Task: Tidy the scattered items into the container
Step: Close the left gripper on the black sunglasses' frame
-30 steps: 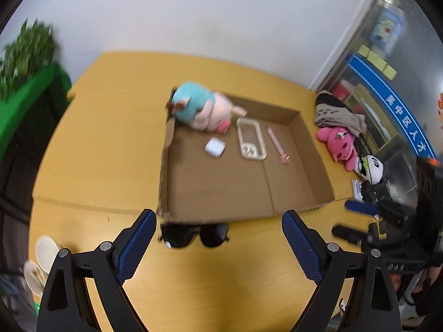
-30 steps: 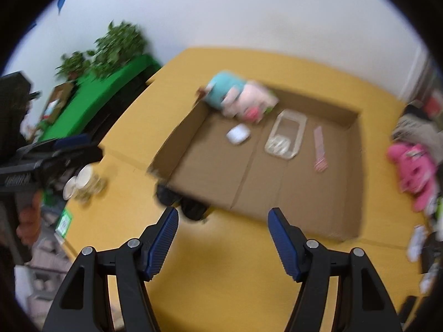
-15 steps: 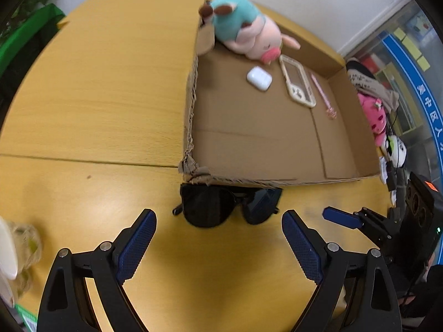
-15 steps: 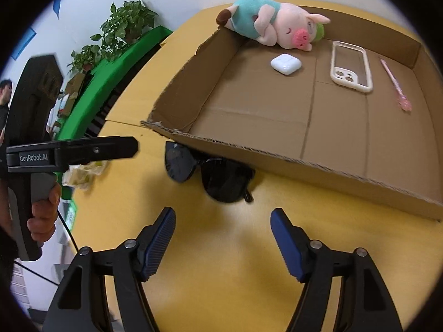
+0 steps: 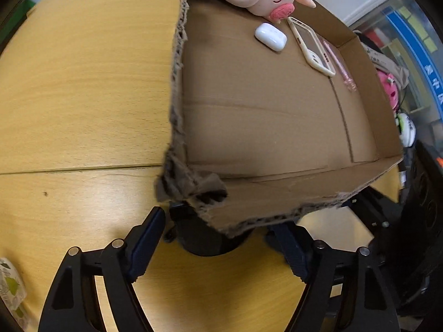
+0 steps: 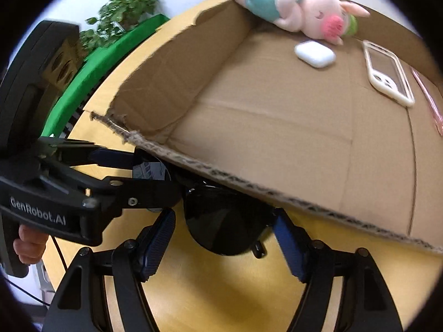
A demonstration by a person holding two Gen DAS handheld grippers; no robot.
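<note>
Black sunglasses (image 6: pixel 224 227) lie on the wooden table against the near wall of the cardboard box (image 6: pixel 277 127); they also show in the left wrist view (image 5: pixel 205 238), partly hidden under the box's torn edge (image 5: pixel 193 182). My left gripper (image 5: pixel 218 238) is open with its fingers on either side of one lens. My right gripper (image 6: pixel 225 238) is open around the other lens. The left gripper also shows in the right wrist view (image 6: pixel 116 171), coming in from the left. Inside the box lie a plush pig (image 6: pixel 290 8), a white earbud case (image 6: pixel 314 54), a phone case (image 6: pixel 387 72) and a pink pen (image 5: pixel 340 66).
The yellow wooden table (image 5: pixel 83 83) extends left of the box. A green bench with plants (image 6: pixel 110 44) stands beyond the table's left edge. Pink and panda plush toys (image 5: pixel 390 91) lie past the box's right wall. A paper cup (image 5: pixel 11 290) sits at the lower left.
Both grippers have moved forward and down to the sunglasses, which now sit between the fingers of each. The box fills much more of both views.
</note>
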